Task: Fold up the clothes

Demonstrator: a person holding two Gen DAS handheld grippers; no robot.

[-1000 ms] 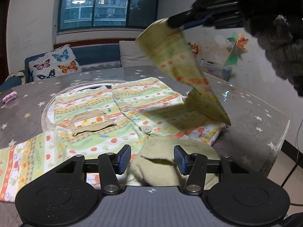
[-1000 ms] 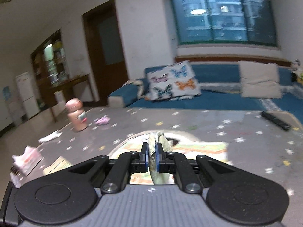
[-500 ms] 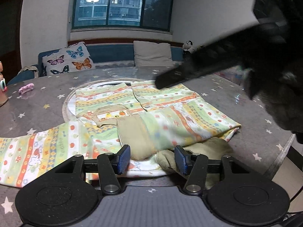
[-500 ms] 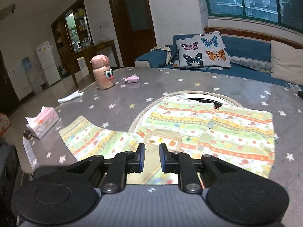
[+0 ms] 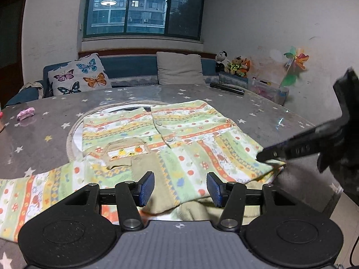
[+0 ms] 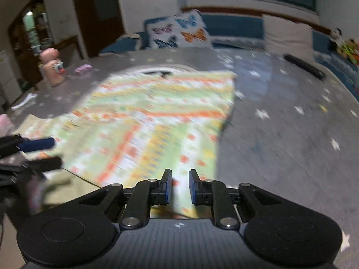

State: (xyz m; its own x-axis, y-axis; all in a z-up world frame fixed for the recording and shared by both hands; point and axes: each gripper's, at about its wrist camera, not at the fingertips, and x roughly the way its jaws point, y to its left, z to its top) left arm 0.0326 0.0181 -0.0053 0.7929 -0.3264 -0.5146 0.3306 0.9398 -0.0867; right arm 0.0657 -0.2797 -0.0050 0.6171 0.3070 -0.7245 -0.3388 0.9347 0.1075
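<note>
Sleeve now folded flat across the shirt, right gripper jaws parted, withdrawn.

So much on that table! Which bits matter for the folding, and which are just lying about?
For the job: patterned shirt, left gripper, right gripper.

Lying about: pink bottle, remote control, small pink thing, butterfly cushion, soft toys, pinwheel.

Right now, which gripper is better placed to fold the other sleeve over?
Probably the left. The left gripper hangs open just above the shirt, and the unfolded sleeve stretches out to its left. The right gripper, open too, sits at the shirt's far right edge.
</note>
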